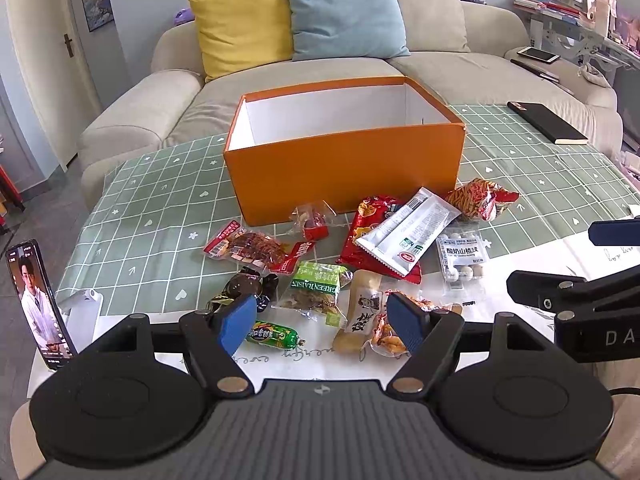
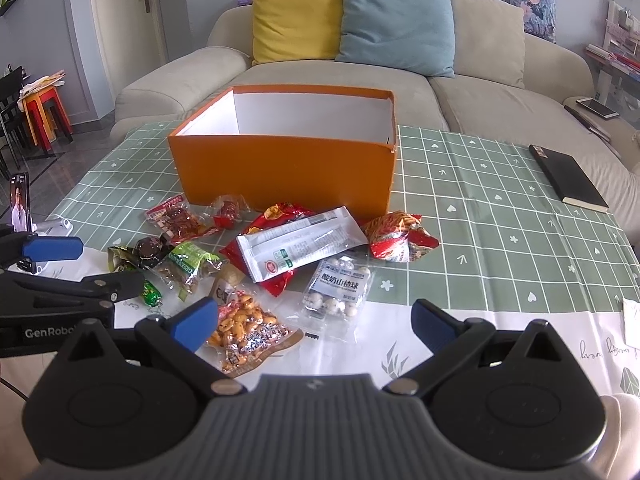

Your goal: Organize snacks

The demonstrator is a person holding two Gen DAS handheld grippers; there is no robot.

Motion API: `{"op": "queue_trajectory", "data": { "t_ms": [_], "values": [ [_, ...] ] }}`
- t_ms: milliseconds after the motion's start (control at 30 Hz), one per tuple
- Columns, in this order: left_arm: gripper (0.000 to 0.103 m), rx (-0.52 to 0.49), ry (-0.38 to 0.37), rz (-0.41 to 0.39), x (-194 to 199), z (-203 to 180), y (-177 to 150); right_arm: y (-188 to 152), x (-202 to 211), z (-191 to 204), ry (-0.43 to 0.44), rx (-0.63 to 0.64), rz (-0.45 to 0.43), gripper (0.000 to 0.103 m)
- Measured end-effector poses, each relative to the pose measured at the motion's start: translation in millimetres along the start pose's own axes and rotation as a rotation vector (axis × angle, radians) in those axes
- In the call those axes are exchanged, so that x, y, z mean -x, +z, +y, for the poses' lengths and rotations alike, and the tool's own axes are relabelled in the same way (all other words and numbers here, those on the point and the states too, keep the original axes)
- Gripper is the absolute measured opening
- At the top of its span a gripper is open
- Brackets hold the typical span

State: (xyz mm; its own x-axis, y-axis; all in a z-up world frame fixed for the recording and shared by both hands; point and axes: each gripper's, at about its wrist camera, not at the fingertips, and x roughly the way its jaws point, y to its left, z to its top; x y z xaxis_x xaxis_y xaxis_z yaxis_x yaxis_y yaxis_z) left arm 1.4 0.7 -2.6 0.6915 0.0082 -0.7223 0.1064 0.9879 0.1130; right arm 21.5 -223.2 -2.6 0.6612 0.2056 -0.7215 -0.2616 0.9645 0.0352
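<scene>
An open orange box (image 1: 344, 168) (image 2: 288, 168) with a white inside stands mid-table. Several snack packets lie heaped in front of it: a white sachet (image 1: 408, 232) (image 2: 298, 246) on a red bag (image 1: 362, 240), a green raisin pack (image 1: 316, 292) (image 2: 192, 264), a clear pack of white balls (image 1: 462, 260) (image 2: 336, 290), an orange peanut pack (image 2: 248, 330), a green sausage (image 1: 274, 336). My left gripper (image 1: 322, 326) is open and empty just above the near packets. My right gripper (image 2: 314, 322) is open and empty over the peanut and ball packs.
A phone (image 1: 38, 304) on a white stand plays video at the table's left edge. A black notebook (image 1: 546, 122) (image 2: 568, 178) lies at the far right. A beige sofa (image 1: 280, 80) with cushions stands behind the table.
</scene>
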Motion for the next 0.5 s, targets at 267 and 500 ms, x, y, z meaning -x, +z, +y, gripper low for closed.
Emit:
{"op": "queue_trajectory", "data": {
  "t_ms": [267, 500],
  "values": [
    [0.087, 0.004, -0.001, -0.004, 0.6, 0.5, 0.8, -0.2, -0.8, -0.2, -0.003, 0.001, 0.004, 0.099],
    [0.087, 0.007, -0.006, -0.005, 0.8, 1.1, 0.4, -0.5, -1.4, -0.2, -0.005, 0.001, 0.006, 0.099]
  ]
}}
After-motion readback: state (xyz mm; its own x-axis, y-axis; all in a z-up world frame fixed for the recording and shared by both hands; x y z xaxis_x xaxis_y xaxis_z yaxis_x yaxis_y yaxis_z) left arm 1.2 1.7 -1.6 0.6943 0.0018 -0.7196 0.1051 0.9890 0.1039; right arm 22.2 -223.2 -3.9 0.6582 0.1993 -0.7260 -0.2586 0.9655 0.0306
